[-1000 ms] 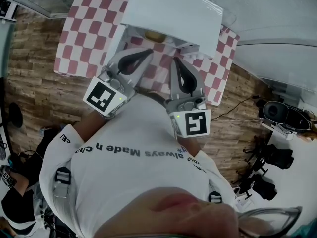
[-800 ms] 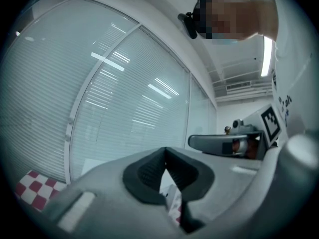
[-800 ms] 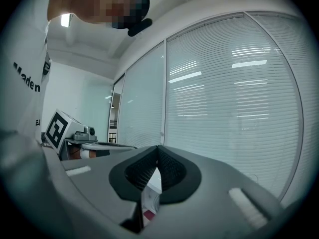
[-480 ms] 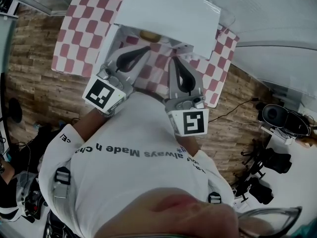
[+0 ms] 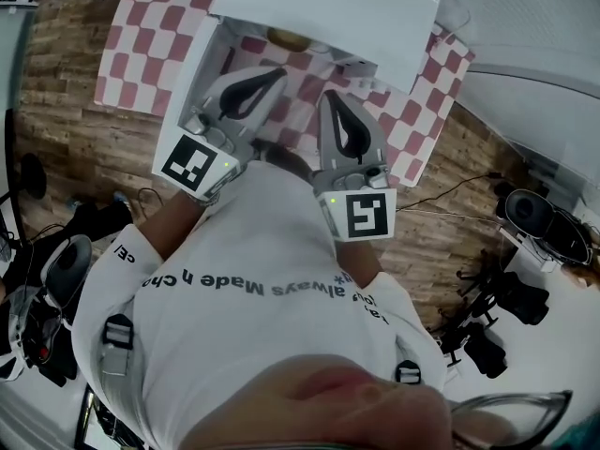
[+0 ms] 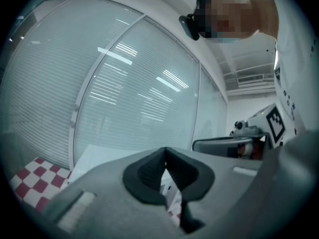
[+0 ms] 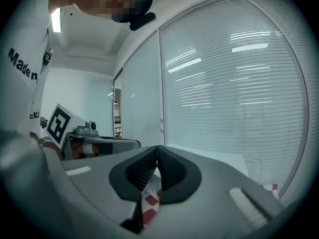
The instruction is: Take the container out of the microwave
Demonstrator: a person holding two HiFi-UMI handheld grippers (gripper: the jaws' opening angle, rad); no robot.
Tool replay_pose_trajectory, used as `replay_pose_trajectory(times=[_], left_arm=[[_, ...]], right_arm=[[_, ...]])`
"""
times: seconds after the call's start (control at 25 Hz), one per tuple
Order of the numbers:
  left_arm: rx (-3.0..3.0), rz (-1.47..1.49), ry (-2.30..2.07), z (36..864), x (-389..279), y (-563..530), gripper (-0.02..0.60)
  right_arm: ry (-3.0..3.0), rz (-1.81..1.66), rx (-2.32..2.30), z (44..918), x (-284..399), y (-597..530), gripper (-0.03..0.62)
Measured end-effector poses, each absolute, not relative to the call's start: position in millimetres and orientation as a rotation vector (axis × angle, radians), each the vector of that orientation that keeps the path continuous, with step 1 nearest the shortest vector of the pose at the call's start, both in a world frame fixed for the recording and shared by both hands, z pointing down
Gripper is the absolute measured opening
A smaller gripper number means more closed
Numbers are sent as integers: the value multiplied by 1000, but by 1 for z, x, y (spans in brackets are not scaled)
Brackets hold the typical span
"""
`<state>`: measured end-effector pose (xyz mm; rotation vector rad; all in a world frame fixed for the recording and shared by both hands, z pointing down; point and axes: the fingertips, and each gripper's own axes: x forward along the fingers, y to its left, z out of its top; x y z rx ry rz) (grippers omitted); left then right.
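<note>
Left gripper (image 6: 165,153): jaws pressed together, dark ribbed pads meeting at the tip, pinching nothing. Right gripper (image 7: 157,151): jaws likewise pressed together, empty.

Two grippers in all, held side by side, close but not touching. One marker cube (image 5: 192,165) at the back of the left, one marker cube (image 5: 366,216) at the back of the right, both near the person's chest.

Both aimed at the single white microwave (image 5: 328,7), just short of its front. On the microwave's left side, a white door (image 5: 202,68) swung out beside the left gripper.

One container (image 5: 286,37), round and yellowish-brown, tucked just under the front edge of the microwave's top, ahead of both pairs of jaws and apart from them. Seen only in part; contents impossible to tell. In the right gripper view, a sliver of the same yellowish colour in the gap below the jaws, next to a red square.

Under the microwave, one counter (image 5: 141,73), covered by a red-and-white checked cloth (image 5: 431,111).

Behind the counter, windows with pale blinds (image 7: 239,83). Around it, a wooden floor (image 5: 56,129) with dark equipment (image 5: 530,214) and cables at the edges. Nearest the head camera, a white shirt (image 5: 244,326) with dark lettering.
</note>
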<state>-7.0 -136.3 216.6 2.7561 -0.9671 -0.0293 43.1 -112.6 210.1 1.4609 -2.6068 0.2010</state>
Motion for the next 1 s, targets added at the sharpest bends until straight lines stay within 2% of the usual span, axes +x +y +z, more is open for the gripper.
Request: replay_pose_trajectory(times=[1.0], left_arm=[[2575,117,-1079,359,-10,-181,44]], right_arm=[[-2492,462,1454,356,57,-153,44]])
